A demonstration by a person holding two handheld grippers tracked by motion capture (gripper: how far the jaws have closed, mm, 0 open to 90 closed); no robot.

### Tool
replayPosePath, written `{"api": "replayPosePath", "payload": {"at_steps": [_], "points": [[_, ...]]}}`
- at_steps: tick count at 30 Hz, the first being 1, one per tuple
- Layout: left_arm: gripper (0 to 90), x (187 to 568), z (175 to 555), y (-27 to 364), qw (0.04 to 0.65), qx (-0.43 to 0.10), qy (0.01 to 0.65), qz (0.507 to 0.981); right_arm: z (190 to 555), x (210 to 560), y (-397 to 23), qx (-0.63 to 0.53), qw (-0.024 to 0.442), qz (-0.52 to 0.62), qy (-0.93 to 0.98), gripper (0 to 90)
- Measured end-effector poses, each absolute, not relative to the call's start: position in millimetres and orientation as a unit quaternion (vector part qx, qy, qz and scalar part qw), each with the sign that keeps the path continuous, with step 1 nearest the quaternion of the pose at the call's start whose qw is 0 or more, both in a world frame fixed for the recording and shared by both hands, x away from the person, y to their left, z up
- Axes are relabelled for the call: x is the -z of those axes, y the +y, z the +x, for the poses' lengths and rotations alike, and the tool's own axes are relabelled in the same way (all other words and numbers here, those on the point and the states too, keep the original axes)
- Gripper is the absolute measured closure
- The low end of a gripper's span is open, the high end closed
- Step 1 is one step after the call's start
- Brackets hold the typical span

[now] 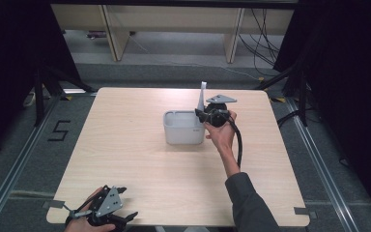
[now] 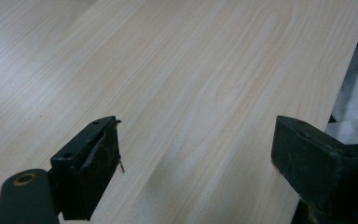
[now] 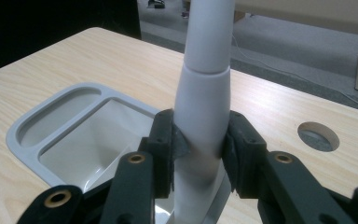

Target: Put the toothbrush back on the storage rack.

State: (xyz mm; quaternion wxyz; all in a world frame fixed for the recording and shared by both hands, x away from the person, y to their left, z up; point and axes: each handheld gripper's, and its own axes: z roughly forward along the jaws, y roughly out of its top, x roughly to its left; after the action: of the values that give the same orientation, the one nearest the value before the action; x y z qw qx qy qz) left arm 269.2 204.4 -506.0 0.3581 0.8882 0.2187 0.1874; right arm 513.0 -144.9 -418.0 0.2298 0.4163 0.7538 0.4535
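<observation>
A small grey sink basin (image 1: 183, 136) stands near the middle of the wooden table, a little toward the far side. A white faucet spout (image 1: 202, 94) rises upright at its right rear corner. My right gripper (image 1: 200, 115) comes in from the right and is shut on the lower part of the spout. In the right gripper view both black pads press the faucet (image 3: 205, 70) from either side, with the basin's rim (image 3: 23, 133) to the left. My left gripper (image 1: 128, 202) rests at the table's front left corner, its jaws open over bare wood (image 2: 196, 154).
The table's front edge (image 1: 174, 225) runs just under the left hand. A round hole (image 3: 318, 136) in the tabletop lies beyond the faucet in the right gripper view. Black curtains flank the table, and wooden furniture legs (image 1: 116, 38) stand on the floor behind.
</observation>
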Motion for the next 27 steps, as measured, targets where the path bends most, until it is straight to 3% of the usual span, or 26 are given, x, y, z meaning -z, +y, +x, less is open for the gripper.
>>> {"api": "replayPosePath", "payload": {"at_steps": [22, 27], "points": [[14.8, 504.8, 268.6, 203.9, 0.366, -0.190, 0.218, 0.885, 513.1, 422.9, -145.5, -0.455, 0.232, 0.421, 0.749, 66.7], [14.8, 504.4, 268.6, 203.9, 0.363, -0.184, 0.216, 0.887, 511.7, 421.4, -145.0, -0.460, 0.225, 0.423, 0.748, 60.4]]}}
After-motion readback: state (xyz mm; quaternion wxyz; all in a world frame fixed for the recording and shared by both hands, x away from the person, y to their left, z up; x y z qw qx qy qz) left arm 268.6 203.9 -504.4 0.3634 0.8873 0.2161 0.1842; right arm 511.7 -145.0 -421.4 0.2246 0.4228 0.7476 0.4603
